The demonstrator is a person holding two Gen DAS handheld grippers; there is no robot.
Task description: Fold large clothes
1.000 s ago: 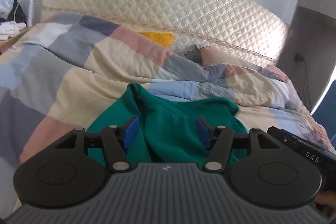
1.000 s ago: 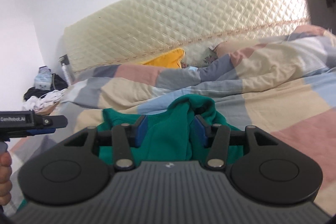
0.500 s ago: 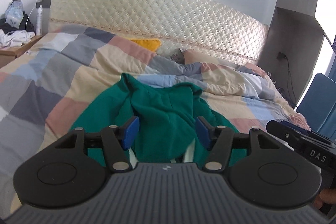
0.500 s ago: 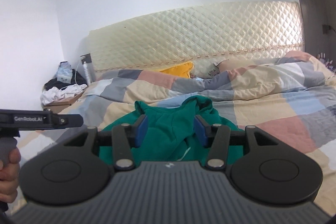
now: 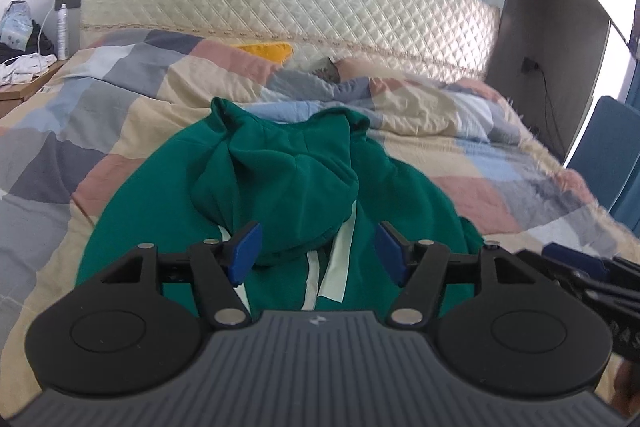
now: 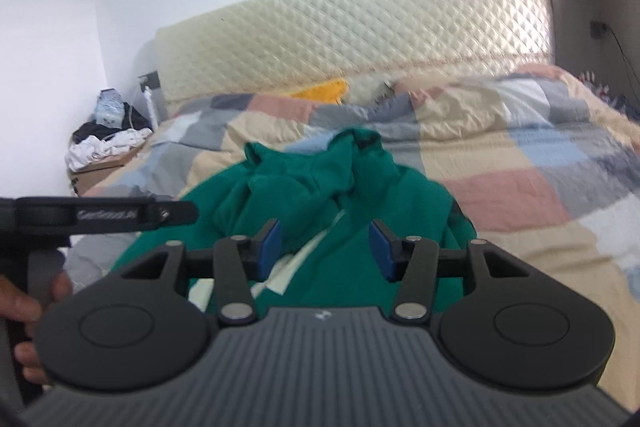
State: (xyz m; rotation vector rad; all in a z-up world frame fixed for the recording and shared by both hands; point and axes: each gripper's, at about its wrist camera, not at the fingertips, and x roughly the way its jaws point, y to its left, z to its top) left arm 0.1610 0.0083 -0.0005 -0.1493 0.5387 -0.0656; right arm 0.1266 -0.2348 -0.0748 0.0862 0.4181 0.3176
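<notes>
**Green hoodie on the bed: get it flat before you fold anything**

So the green hoodie point(image 5: 280, 187) is lying in a rumpled heap on the patchwork quilt point(image 5: 460, 131), roughly in the middle of the bed and closer to the foot edge than to the padded headboard point(image 5: 280, 11). The hood is bunched up on top of the body, and the pale drawstrings point(image 5: 338, 259) trail toward the foot edge.

Left tongs point(image 5: 318, 253) are empty and their jaws are opening, with nothing between the blue pads, just fabric showing underneath. Right tongs point(image 6: 324, 249) are parted about halfway and also hold nothing. Both hover over the near part of the hoodie, side by side; you can see the left handle and the person's hand point(image 6: 24, 303) at the edge of the right view.

My take on doing this step well:

- Don't grab the lump in the middle. Go for two matching points, like the shoulders or the hem corners, one per side.
- Pinch a single layer if you can. Thick fleece stacks up and the pads may slip.
- Pull outward toward the side edges of the bed so the body spreads flat.
- Flip the hood out flat first, or it'll make every later fold lumpy.
- The quilt is soft and wrinkly, so it may drag along too. Lift a little before pulling.
</notes>
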